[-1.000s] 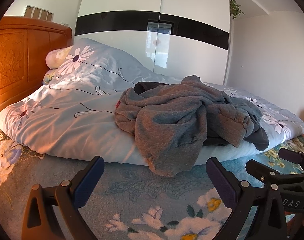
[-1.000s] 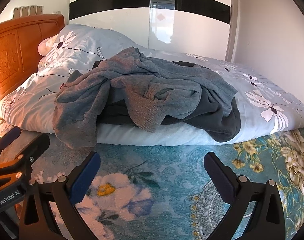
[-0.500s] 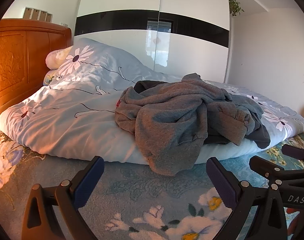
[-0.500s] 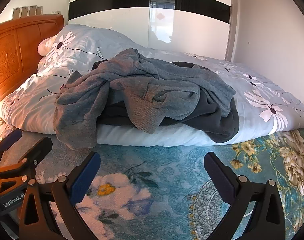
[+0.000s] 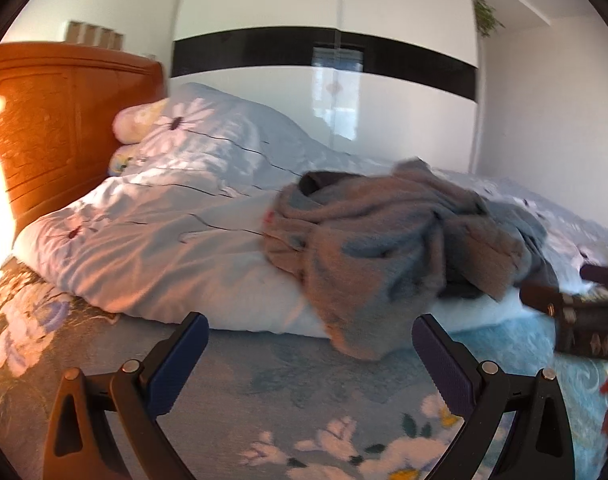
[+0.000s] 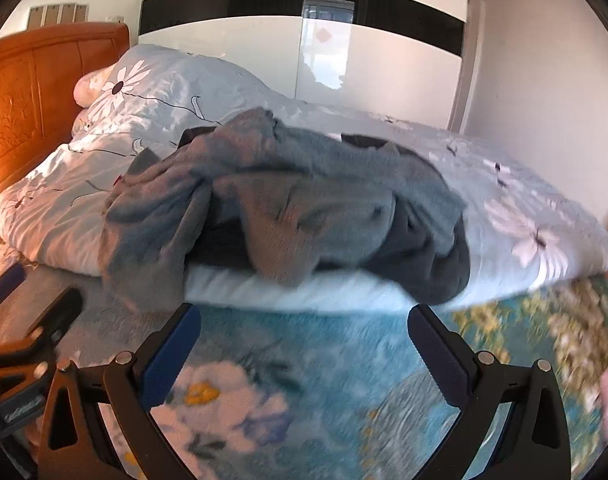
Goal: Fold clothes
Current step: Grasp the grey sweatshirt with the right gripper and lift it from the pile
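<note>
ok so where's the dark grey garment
In the right wrist view the dark grey garment lies under the lighter grey sweater, spilling out at its right onto the floral duvet.

No readable text, device labels too blurred

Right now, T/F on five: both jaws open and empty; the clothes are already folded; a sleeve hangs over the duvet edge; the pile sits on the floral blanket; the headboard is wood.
1. Both grippers have open, empty jaws. True: left gripper and right gripper hold nothing.
2. The clothes are folded. False: the clothes lie in a crumpled heap.
3. Part of a grey sweater hangs over the duvet edge. True.
4. The pile sits on the floral blanket. False: it lies on the white duvet; the blanket is in front of it and below.
5. The headboard is wood. True.
</note>
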A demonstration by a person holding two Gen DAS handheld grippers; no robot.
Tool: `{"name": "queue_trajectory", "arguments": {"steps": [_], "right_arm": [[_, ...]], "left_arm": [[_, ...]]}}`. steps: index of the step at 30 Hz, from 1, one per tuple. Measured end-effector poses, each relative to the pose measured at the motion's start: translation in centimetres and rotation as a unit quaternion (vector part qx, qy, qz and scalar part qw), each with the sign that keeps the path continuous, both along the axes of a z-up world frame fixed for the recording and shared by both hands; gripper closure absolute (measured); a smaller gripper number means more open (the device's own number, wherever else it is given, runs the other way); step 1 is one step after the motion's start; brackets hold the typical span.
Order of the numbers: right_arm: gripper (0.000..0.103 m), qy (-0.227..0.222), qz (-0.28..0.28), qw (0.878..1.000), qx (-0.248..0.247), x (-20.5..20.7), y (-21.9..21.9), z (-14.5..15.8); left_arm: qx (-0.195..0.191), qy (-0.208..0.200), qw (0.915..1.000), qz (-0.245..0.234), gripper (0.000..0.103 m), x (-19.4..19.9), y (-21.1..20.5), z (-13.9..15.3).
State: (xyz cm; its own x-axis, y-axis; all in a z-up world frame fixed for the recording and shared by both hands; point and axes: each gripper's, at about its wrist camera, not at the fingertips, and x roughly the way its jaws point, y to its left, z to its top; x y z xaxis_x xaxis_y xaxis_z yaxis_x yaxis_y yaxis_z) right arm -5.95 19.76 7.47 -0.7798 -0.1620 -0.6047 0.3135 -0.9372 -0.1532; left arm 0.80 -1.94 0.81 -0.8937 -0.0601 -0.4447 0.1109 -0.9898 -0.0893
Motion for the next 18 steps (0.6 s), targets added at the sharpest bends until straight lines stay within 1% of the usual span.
{"name": "queue_trajectory", "arguments": {"steps": [2, 5, 7, 8, 9, 10, 12, 13, 14, 16, 18], "right_arm": [[0.0, 0.014, 0.015, 0.999, 0.034, -1.7, -1.6, 0.8], [0.0, 0.001, 0.031, 0.997, 0.07, -4.6, -4.1, 0.0], [0.004, -0.009, 0.04, 0.995, 0.093, -6.5, -5.6, -0.7], [0.017, -0.012, 0.041, 0.994, 0.104, -7.2, -6.2, -1.1], [0.046, -0.014, 0.038, 0.992, 0.116, -7.8, -6.7, -1.5], [0.054, -0.02, 0.034, 0.992, 0.116, -8.4, -6.8, -1.6], [0.065, -0.024, 0.022, 0.996, 0.078, -8.4, -5.7, -0.5], [0.068, -0.025, 0.015, 0.998, 0.056, -8.3, -5.1, 0.1], [0.075, -0.019, 0.01, 0.999, 0.045, -7.8, -4.8, 0.7], [0.079, 0.004, 0.007, 0.999, 0.046, -5.9, -4.4, 2.3], [0.081, 0.008, 0.003, 0.999, 0.036, -4.1, -3.3, 3.9]], "left_arm": [[0.005, 0.003, 0.9999, 0.014, 0.0, 0.3, -0.8, 0.2], [0.007, 0.006, 0.9996, 0.026, 0.0, 0.5, -1.8, 0.3], [0.009, 0.003, 0.9995, 0.032, 0.0, 0.5, -2.1, 0.2], [0.014, 0.001, 0.9994, 0.031, 0.0, 0.4, -2.3, 0.1], [0.02, -0.002, 0.9993, 0.031, 0.0, 0.3, -2.5, 0.0], [0.025, -0.004, 0.9992, 0.032, 0.0, 0.2, -2.5, 0.0], [0.033, -0.002, 0.9991, 0.028, 0.0, 0.3, -2.6, 0.1], [0.034, 0.0, 0.999, 0.028, 0.0, 0.3, -2.6, 0.2], [0.032, 0.003, 0.9991, 0.026, 0.0, 0.5, -2.5, 0.4], [0.026, 0.013, 0.9993, 0.024, 0.0, 0.8, -2.2, 0.9], [0.016, 0.026, 0.9993, 0.022, 0.0, 1.4, -1.9, 1.8]]}}
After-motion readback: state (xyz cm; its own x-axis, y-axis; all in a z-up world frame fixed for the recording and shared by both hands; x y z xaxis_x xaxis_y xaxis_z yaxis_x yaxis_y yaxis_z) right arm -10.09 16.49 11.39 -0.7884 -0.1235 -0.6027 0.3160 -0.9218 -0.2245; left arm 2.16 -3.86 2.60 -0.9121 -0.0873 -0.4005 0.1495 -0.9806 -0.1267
